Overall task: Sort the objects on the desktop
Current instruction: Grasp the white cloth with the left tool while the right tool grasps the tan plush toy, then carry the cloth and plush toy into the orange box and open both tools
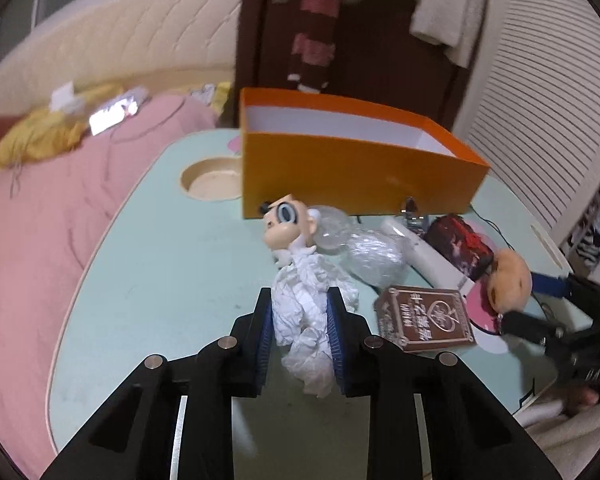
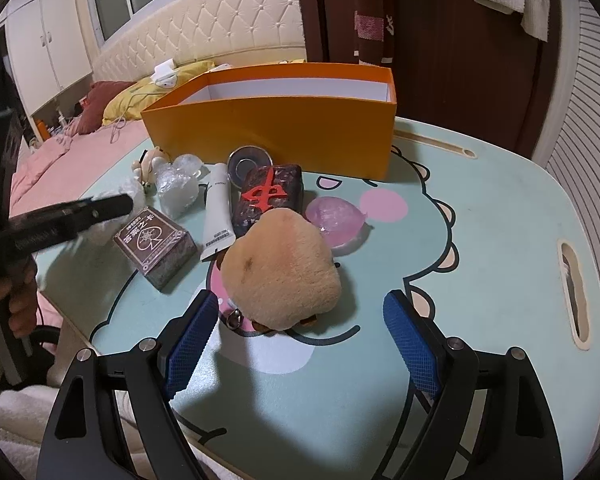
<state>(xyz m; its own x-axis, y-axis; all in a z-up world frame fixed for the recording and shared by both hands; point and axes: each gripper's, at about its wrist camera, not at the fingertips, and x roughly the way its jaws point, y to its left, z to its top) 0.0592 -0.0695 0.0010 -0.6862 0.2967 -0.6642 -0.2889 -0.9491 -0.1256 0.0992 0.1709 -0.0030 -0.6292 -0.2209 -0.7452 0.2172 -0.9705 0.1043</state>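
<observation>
My left gripper (image 1: 300,300) is shut on a crumpled white tissue (image 1: 306,312) just above the mint table (image 1: 160,280). An open orange box (image 1: 352,168) stands behind it, also in the right wrist view (image 2: 276,124). My right gripper (image 2: 300,308) is open, its blue pads either side of a tan plush toy (image 2: 282,270) lying on the table (image 2: 480,240); the plush also shows in the left wrist view (image 1: 510,280). A big-eyed figurine (image 1: 286,224) lies by the box front.
Near the box lie a brown card box (image 2: 156,250), a white tube (image 2: 218,208), a dark block with a red character (image 2: 268,196), a pink blob (image 2: 336,216), clear plastic wrap (image 1: 372,256) and a round tin (image 2: 250,166). A pink bed (image 1: 32,240) lies to the left.
</observation>
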